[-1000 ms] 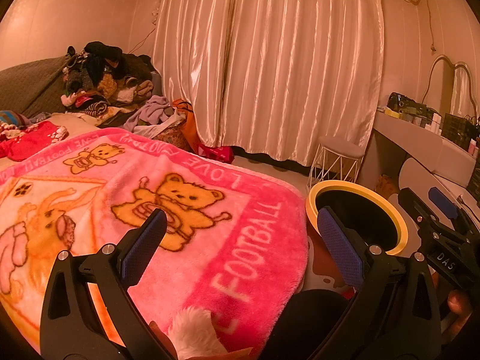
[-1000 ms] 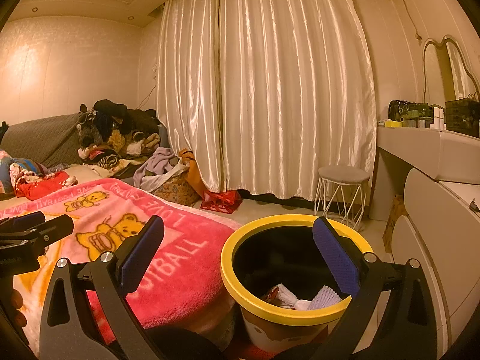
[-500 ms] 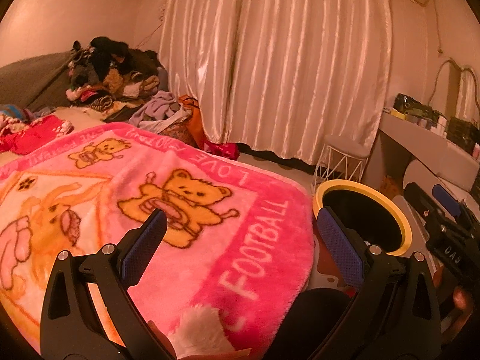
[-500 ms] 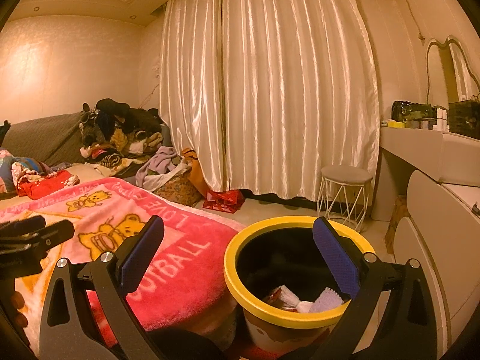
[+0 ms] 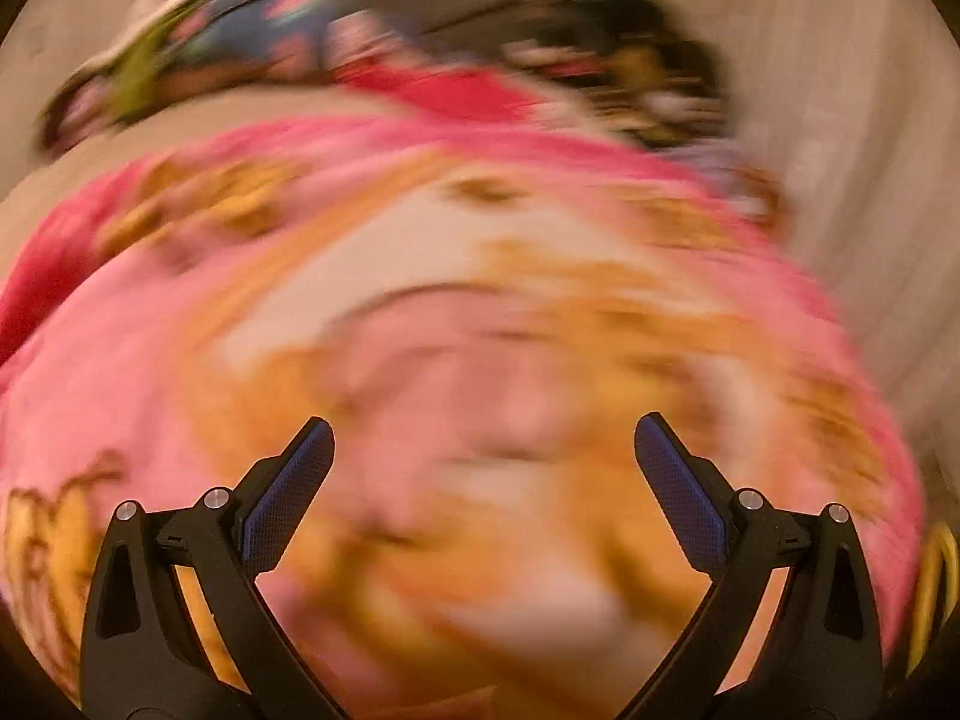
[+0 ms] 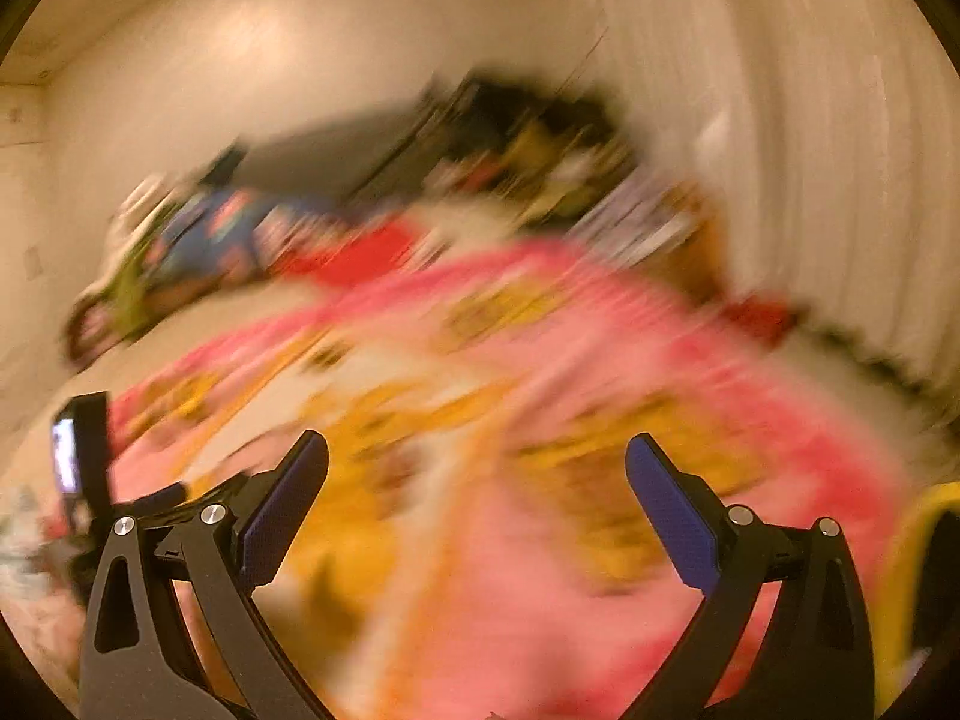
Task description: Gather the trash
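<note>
Both views heavily motion-blurred, detail is poor

Left tool point(image 5: 483, 450): jaws spread wide, nothing between the blue pads point(image 5: 288, 501). It points down at the pink blanket point(image 5: 150, 372) with orange print, which fills the centre and lower frame. Clothes pile point(image 5: 600, 78) smeared across the top of the frame, curtain point(image 5: 870, 150) at upper right. Yellow bin rim point(image 5: 933, 588) is only a sliver at the lower right edge, right of and outside the tool's right finger, apart from it

Right tool point(image 6: 477, 462): also spread wide, empty. Same blanket point(image 6: 600, 630) below and ahead of it. Bin rim point(image 6: 906, 570) sits at the lower right edge, just beside the right finger's outer side, not between the jaws; whether they touch I cannot tell. Clothes pile point(image 6: 528, 138) upper centre, curtain point(image 6: 840, 180) right. Dark gear with a small lit screen point(image 6: 81, 456) at the left edge, probably the other tool's rig, too blurred to confirm

No trash item can be made out in either view
</note>
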`<state>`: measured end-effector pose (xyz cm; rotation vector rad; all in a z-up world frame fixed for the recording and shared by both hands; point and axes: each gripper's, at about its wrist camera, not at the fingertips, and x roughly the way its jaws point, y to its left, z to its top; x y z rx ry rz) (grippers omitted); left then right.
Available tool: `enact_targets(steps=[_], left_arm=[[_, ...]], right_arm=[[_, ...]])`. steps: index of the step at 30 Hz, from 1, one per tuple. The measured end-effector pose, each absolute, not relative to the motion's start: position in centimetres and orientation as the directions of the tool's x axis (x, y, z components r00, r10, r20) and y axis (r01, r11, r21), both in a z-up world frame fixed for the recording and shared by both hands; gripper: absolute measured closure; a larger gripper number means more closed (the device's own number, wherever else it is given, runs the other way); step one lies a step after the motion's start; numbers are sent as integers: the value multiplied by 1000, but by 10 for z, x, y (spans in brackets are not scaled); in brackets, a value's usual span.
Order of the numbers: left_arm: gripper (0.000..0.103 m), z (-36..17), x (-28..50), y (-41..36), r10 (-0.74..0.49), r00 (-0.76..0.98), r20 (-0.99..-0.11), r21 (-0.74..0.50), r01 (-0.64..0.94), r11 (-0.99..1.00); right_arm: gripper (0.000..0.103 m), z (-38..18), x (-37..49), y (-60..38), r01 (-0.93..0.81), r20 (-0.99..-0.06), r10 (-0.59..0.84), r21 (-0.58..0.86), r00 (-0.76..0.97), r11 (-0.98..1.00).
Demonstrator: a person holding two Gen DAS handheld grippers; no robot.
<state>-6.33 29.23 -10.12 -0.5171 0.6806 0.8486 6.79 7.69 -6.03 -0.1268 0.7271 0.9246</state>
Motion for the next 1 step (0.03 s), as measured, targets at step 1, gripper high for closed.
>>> enact_targets(steps=[1], left_arm=[[11,-110,-71,307,521,438,-733,-130,-842,524]], right_arm=[[6,-73,68,99,-780,-654,675,204,341,592]])
